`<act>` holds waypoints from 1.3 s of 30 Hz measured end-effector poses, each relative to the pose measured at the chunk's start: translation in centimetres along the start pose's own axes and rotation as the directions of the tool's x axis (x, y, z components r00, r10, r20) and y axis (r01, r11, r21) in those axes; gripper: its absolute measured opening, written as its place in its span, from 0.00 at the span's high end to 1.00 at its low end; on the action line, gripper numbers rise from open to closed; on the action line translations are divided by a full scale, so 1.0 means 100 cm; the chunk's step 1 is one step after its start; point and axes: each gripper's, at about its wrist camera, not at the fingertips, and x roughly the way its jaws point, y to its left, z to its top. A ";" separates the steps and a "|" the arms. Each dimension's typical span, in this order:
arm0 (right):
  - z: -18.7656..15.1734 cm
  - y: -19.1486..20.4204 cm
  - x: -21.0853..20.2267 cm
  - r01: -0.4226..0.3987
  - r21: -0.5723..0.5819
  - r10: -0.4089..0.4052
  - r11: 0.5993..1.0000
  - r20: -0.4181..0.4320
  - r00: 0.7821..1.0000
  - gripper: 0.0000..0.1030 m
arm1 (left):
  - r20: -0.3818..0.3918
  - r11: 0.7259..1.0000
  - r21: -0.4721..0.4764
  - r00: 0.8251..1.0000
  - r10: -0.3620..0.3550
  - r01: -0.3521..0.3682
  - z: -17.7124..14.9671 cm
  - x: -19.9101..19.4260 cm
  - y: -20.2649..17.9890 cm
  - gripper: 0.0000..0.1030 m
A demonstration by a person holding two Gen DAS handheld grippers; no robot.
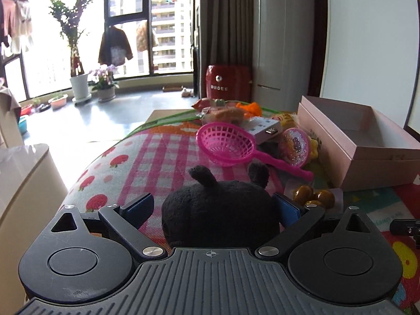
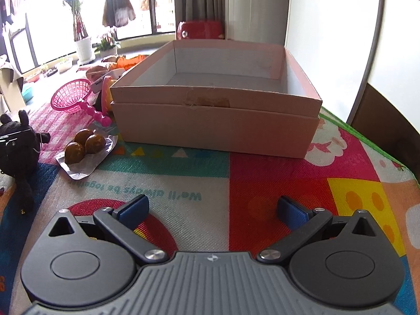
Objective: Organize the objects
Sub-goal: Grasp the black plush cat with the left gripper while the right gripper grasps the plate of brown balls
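The empty pink cardboard box [image 2: 215, 120] stands open-topped at the far side of the patterned play mat [image 2: 275, 183], evidently as the receptacle for the loose items; its floor is bare, so sorting appears to be at an early stage. The loose goods lie in a cluster just left of the box: a pink plastic mesh scoop with a handle [image 1: 228, 144], a glittery pink round toy [image 1: 294, 144], a white carton [image 1: 265, 128] and a clear packet of brown round pieces [image 2: 84, 149], the last lying flat on the mat near the box's front left corner.

The left gripper [image 1: 214, 210] is held low and roughly level, pointing across the mat; a black plush animal toy with two ears [image 1: 218, 210] sits between its blue fingers [image 1: 139, 207]; the right-hand pad appears to touch the plush, while a sliver of mat shows beside the left-hand pad, so whether the grip is complete cannot be told. In the right wrist view the plush is at the far left edge, apparently resting on the mat, well apart from the box.

The right gripper [image 2: 214, 210] hovers low over the mat, aimed squarely at the box's front wall, jaws spread wide and holding nothing; it seems parked in readiness.
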 end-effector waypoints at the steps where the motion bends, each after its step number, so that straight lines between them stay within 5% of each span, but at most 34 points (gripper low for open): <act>1: -0.001 0.001 0.000 0.004 -0.001 -0.004 1.000 0.004 1.000 0.00 | 0.007 1.000 0.006 1.000 -0.012 0.012 -0.002 -0.002 -0.001 0.14; 7: -0.001 0.000 -0.001 0.008 -0.004 -0.008 1.000 -0.001 1.000 0.00 | 0.037 0.995 0.093 0.999 -0.039 0.036 -0.011 -0.006 -0.007 0.18; 17: 0.009 0.009 -0.001 0.033 0.017 -0.032 0.999 -0.040 0.999 0.00 | -0.001 0.989 -0.060 0.991 -0.136 0.135 -0.006 -0.008 0.023 0.21; 23: 0.014 0.071 0.004 -0.164 -0.094 0.164 0.982 -0.008 0.987 0.00 | 0.020 0.983 -0.111 0.989 -0.144 0.146 -0.005 -0.033 0.049 0.21; 30: 0.046 0.130 0.037 -0.113 -0.116 0.113 0.987 -0.008 0.994 0.00 | 0.084 0.977 -0.134 0.985 -0.153 0.164 0.001 -0.062 0.068 0.21; 39: 0.022 0.106 -0.010 -0.166 -0.227 0.166 0.960 -0.020 0.986 0.34 | 0.051 0.973 -0.078 0.975 -0.215 0.219 0.001 -0.069 0.043 0.21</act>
